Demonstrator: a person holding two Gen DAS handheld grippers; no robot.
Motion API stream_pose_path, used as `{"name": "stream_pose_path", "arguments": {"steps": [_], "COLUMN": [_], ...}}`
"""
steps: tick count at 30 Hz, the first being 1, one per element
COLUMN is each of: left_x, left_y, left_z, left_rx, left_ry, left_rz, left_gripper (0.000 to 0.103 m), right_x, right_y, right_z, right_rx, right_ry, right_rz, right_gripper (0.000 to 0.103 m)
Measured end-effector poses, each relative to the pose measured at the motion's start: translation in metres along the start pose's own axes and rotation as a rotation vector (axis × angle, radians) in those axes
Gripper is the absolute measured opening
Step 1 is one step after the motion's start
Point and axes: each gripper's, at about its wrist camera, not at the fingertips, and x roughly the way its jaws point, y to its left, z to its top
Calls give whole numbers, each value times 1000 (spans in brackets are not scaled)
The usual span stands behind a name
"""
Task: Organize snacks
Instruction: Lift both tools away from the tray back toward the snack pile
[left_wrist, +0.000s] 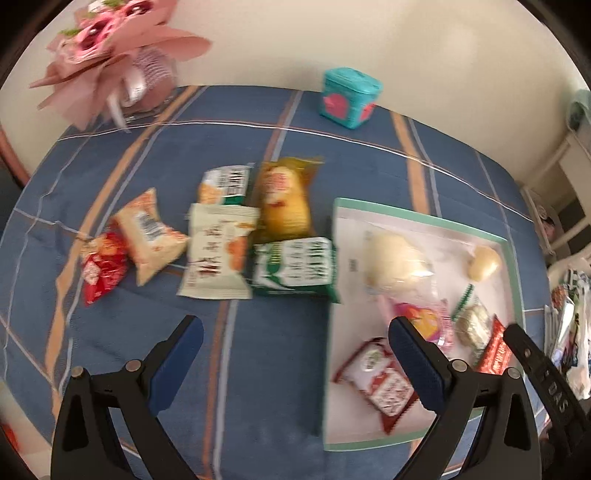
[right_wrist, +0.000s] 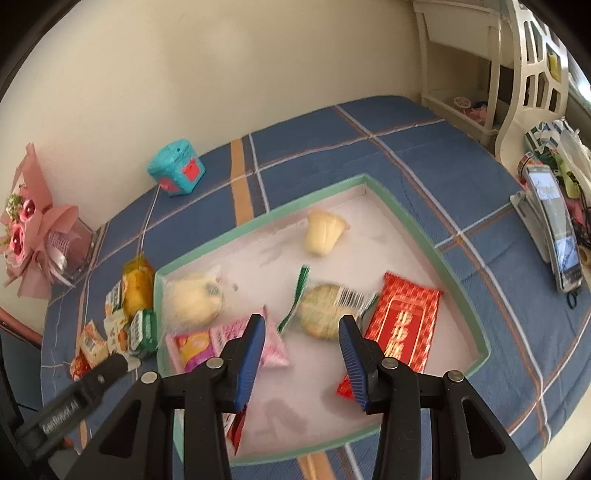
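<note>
We are partway through sorting: several snacks already lie in the shallow green-rimmed tray (right_wrist: 424, 225), among them a red foil packet (right_wrist: 400, 325), a round cracker pack (right_wrist: 325, 308), a pink wrapper (right_wrist: 225, 339), a pale bun in clear film (right_wrist: 194, 301), a small jelly cup (right_wrist: 323, 232) and a red-and-white packet (left_wrist: 382, 387). Still loose on the blue plaid cloth (left_wrist: 258, 369) just beside the tray's edge sit a green-and-white pack (left_wrist: 295, 266), a white pouch (left_wrist: 218, 251), a yellow bag (left_wrist: 284, 199), an orange-and-white pack (left_wrist: 149, 236), a small red pack (left_wrist: 101, 266) and another green-and-white pack (left_wrist: 223, 184) behind them. Our left gripper (left_wrist: 295, 354) hangs above the cloth near this row, spread wide with nothing between its fingers; our right gripper (right_wrist: 303, 354) hovers over the tray, its jaws fairly close together and also holding nothing. We judge the next move to be a fetch: lowering the left tool over the nearest pack and pinching its crinkly, puffed body without crushing it.
</note>
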Motion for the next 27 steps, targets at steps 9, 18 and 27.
{"name": "stream_pose_path", "arguments": {"steps": [9,18,27], "left_x": [3,0,10], "left_y": [37,43,49], "left_z": [-2,0,-1], "left_rx": [-75,-93,-143], "left_ry": [42,18,41], "left_rz": [78,90,69], "left_gripper": [100,100,100], "right_x": [8,10,22], "right_y": [21,37,54], "right_z": [-27,-30,-34], "right_rx": [-18,-60,-115], "right_ry": [93,124,172], "right_rz": [9,13,25], "right_gripper": [45,45,66]}}
